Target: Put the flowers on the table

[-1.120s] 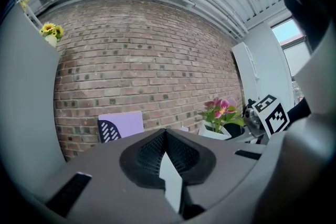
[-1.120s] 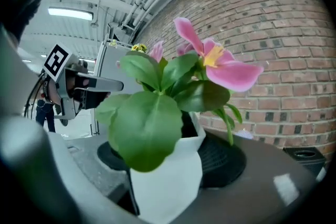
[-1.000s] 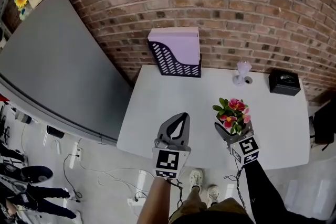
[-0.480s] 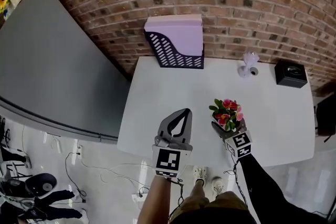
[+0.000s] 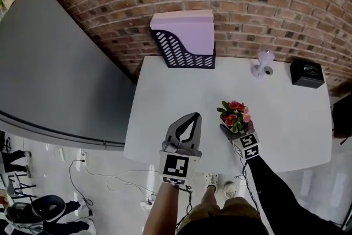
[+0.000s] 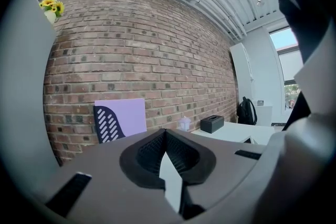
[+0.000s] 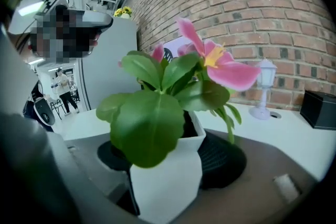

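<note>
Right gripper (image 5: 233, 130): jaws spread wide and clamped on the white pot (image 7: 167, 182), ribbed dark pads on two opposite faces. The pot is upright, likely so the soil and stems ride level.
- Pot: faceted, angular, smooth matt finish.
- Flowers (image 7: 218, 63): pink petals with a yellow centre, above broad glossy green leaves.

Position: over the white table (image 5: 291, 124), close to its front edge and about midway along. I cannot tell whether the base touches the top.

Left gripper (image 5: 191, 118): jaws pressed together with nothing between them. It sits over the front edge, left of the pot, and looks idle.

Back edge, against the brick wall (image 5: 258, 3):
- purple file holder (image 5: 184, 44), with a dark slotted front, toward the back-left corner;
- small pale lantern-shaped ornament (image 5: 264, 62);
- black box (image 5: 307, 72) at the back-right corner.
</note>
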The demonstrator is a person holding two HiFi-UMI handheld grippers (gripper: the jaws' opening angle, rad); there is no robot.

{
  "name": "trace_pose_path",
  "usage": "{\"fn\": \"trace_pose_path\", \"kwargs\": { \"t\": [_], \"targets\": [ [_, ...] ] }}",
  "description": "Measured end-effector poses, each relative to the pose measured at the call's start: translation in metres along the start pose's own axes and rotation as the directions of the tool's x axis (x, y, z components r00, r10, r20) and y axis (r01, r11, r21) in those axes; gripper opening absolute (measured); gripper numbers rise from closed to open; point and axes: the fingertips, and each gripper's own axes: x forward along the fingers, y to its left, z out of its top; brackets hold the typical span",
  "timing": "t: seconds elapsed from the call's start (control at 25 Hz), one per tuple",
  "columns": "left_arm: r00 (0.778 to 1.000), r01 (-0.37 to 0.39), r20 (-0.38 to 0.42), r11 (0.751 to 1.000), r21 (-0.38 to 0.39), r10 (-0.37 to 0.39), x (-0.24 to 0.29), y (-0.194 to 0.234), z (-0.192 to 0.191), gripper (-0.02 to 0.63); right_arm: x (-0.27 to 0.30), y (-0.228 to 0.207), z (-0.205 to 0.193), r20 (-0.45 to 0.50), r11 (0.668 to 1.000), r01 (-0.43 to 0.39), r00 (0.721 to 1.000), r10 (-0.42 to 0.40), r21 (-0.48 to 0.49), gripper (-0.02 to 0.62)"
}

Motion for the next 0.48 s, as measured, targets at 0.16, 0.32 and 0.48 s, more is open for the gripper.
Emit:
{"fn": "trace_pose_path", "kwargs": {
  "t": [0.16, 0.32, 0.48],
  "targets": [
    [1.0, 0.008, -0.006, 1.0, -0.004, -0.008, 0.001, 0.002, -0.005, 0.008, 0.01, 0.005, -0.008, -0.016, 1.0, -0.018, 1.0, 0.017, -0.008, 0.339],
    [1.0, 0.008, -0.014, 1.0, -0.017, -0.008, 0.0, 0.004, -0.009, 0.008, 0.014, 0.009, -0.017, -0.031, 1.0, -0.023, 0.999, 0.023, -0.003, 0.339],
    [1.0, 0.006, -0.014, 1.0, -0.026, -0.007, 0.0, 0.003, -0.01, 0.008, 0.016, 0.008, -0.027, -0.047, 1.0, -0.019, 0.999, 0.019, 0.004, 0.339]
  ]
}}
